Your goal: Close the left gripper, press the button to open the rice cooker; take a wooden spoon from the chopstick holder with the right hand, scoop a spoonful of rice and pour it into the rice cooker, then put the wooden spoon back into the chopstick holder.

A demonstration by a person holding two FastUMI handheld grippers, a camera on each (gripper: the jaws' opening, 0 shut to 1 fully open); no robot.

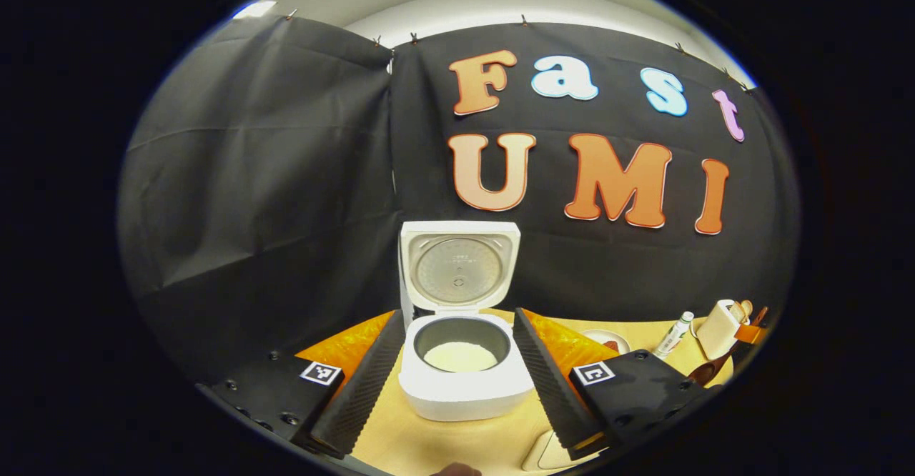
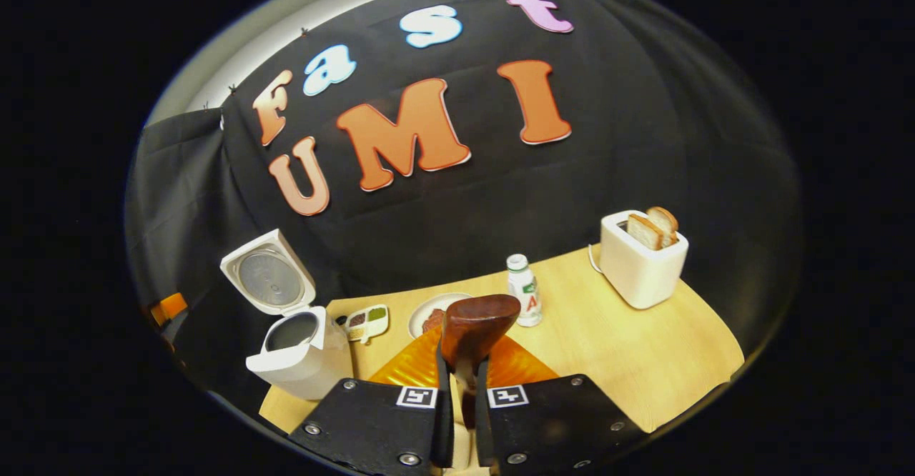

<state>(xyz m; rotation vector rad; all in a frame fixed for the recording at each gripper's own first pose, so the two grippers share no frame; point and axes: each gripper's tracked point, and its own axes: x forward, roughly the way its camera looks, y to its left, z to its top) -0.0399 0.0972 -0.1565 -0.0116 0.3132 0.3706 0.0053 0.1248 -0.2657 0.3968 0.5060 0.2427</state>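
The white rice cooker (image 1: 465,390) stands open on the wooden table, its lid (image 1: 457,269) upright. White rice (image 1: 460,356) lies in the dark inner pot. My left gripper (image 1: 459,315) is open, one finger on either side of the cooker, touching nothing. My right gripper (image 2: 463,362) is shut on the handle of the brown wooden spoon (image 2: 475,329), whose bowl sticks up past the fingertips; I see no rice on it. From that view the open cooker (image 2: 300,358) is low on the left. The spoon (image 1: 708,372) also appears at the far right of the left gripper view.
A white toaster (image 2: 640,261) with bread slices stands at the back right of the table (image 2: 643,362). A small bottle (image 2: 524,290), a plate (image 2: 429,311) and a small compartment dish (image 2: 368,322) sit mid-table. A pale object (image 1: 550,454) lies at the near edge.
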